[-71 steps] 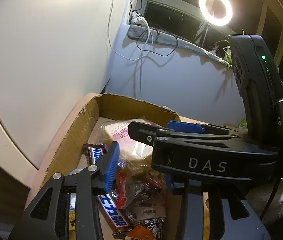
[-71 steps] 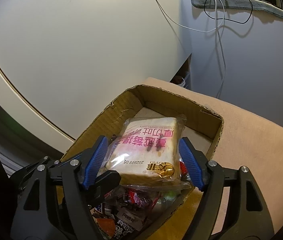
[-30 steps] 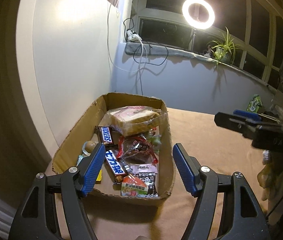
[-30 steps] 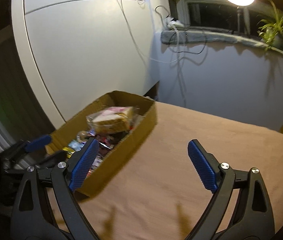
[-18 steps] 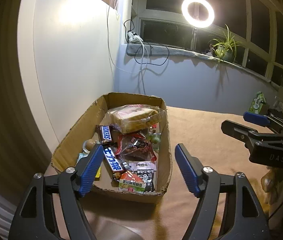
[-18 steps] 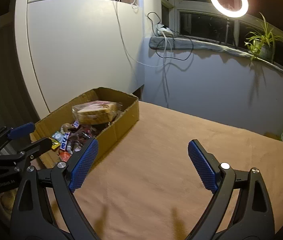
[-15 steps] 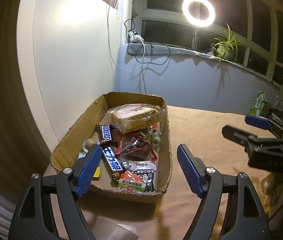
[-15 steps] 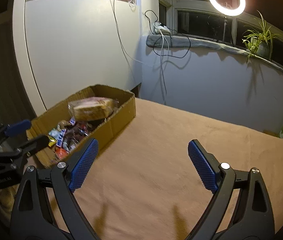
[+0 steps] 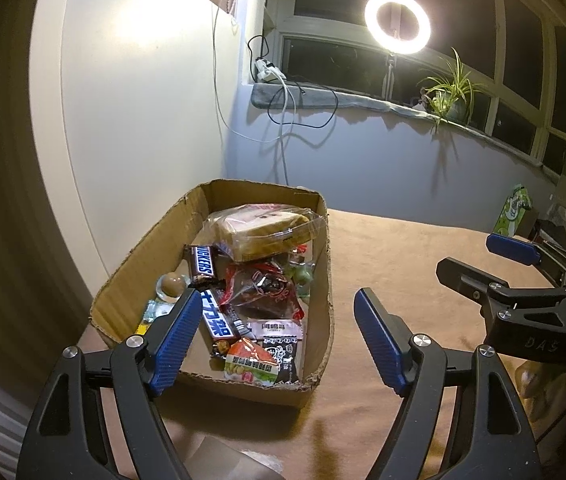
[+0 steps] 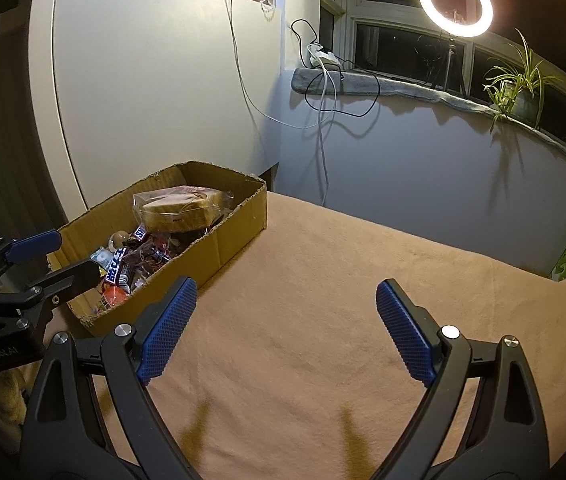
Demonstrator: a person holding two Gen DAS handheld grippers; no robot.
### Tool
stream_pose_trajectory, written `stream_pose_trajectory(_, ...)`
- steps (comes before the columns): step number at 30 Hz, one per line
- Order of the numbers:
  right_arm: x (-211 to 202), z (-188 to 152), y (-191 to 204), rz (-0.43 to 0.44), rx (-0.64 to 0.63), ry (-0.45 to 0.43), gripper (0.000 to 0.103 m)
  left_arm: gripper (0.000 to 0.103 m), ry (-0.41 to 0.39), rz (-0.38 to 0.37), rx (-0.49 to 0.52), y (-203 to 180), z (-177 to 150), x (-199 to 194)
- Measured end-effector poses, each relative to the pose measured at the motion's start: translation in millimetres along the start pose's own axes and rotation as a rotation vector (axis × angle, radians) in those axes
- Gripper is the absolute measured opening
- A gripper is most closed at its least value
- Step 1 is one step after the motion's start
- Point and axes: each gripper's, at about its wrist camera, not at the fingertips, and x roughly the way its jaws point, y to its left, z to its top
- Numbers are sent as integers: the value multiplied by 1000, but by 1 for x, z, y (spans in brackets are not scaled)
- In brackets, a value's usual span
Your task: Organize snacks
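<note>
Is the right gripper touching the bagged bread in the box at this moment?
Apart. In the right wrist view the right gripper hangs open over bare blanket, while the bagged bread lies in the cardboard box well beyond its fingers.

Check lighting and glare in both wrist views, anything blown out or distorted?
Left wrist: ring light blows out with a halo, hot patch on the white wall; cardboard box contents stay readable, corners vignette black. Right wrist: ring light clipped again, both finger shadows fall on the tan cloth, fisheye bends the windowsill.
</note>
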Motion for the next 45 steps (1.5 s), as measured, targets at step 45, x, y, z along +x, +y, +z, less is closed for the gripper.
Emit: stream_pose_trajectory(45, 1, -3, 0, 5, -22, 14, 94, 79, -4, 3, 4, -3, -2, -3)
